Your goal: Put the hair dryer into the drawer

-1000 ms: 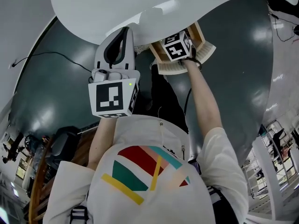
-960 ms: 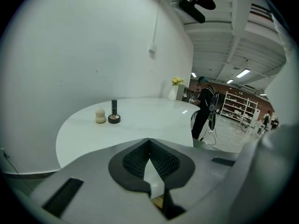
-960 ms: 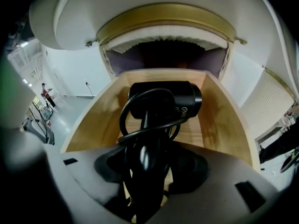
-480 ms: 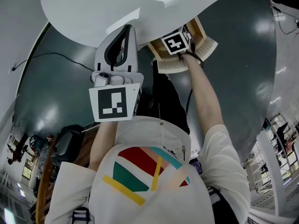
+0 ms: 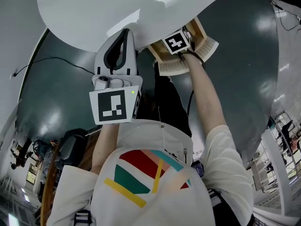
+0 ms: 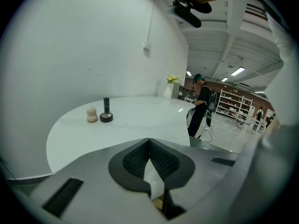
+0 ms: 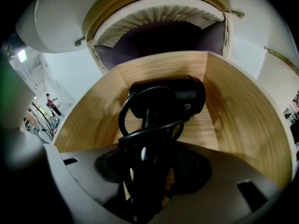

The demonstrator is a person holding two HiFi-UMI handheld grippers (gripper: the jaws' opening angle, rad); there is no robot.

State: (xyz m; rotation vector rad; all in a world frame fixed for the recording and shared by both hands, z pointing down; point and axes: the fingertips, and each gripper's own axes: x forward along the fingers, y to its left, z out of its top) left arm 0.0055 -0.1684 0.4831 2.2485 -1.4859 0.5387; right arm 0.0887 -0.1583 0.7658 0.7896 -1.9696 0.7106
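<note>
In the right gripper view a black hair dryer [image 7: 175,99] with its cord looped round it hangs inside the open wooden drawer [image 7: 243,125]. Its head is close over the drawer floor. My right gripper [image 7: 149,157] is shut on the dryer's handle. From the head view, the right gripper [image 5: 175,44] sits over the drawer [image 5: 203,34], and its marker cube hides the dryer. My left gripper [image 5: 123,36] is held at the table's edge, left of the drawer. Its jaws [image 6: 149,146] are shut with nothing between them.
The round white table [image 6: 140,118] carries a beige sponge [image 6: 91,114], a small dark compact [image 6: 106,117] with a dark tube behind it, and a vase with flowers [image 6: 169,90] at the far side. A person [image 6: 201,106] stands beyond the table. The grey floor [image 5: 61,84] lies below.
My right gripper has sunk a little deeper into the drawer with the hair dryer. The left gripper has stayed about where it was.
</note>
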